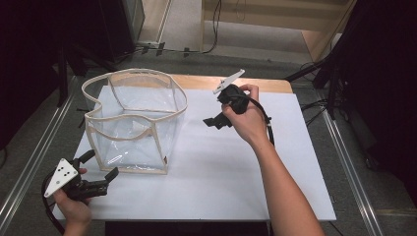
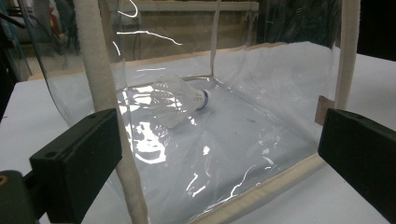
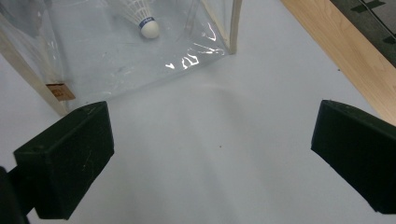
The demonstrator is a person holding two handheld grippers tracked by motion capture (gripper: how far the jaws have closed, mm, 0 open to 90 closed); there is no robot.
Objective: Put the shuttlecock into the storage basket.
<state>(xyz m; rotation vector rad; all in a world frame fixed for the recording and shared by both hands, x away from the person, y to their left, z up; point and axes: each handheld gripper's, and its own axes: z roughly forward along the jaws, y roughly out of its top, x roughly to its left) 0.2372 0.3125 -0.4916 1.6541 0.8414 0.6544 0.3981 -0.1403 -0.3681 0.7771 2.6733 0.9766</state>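
A clear plastic bag (image 1: 134,120) with cream fabric edging stands open on the white table (image 1: 221,167) at the left. A white shuttlecock (image 2: 180,99) lies on its side on the bag's floor, its cork tip (image 3: 150,29) visible through the wall. My left gripper (image 1: 101,169) is open at the bag's near left corner, its jaws on either side of the bag's front face (image 2: 219,140) without touching it. My right gripper (image 1: 216,120) is open, held above the table to the right of the bag, with nothing between its jaws.
A wooden strip (image 1: 236,82) runs along the table's far edge. A small brown tag (image 3: 60,92) sits on the bag's lower corner. Bare white tabletop (image 3: 210,154) lies under the right gripper. Dark stands and cables surround the table on the floor.
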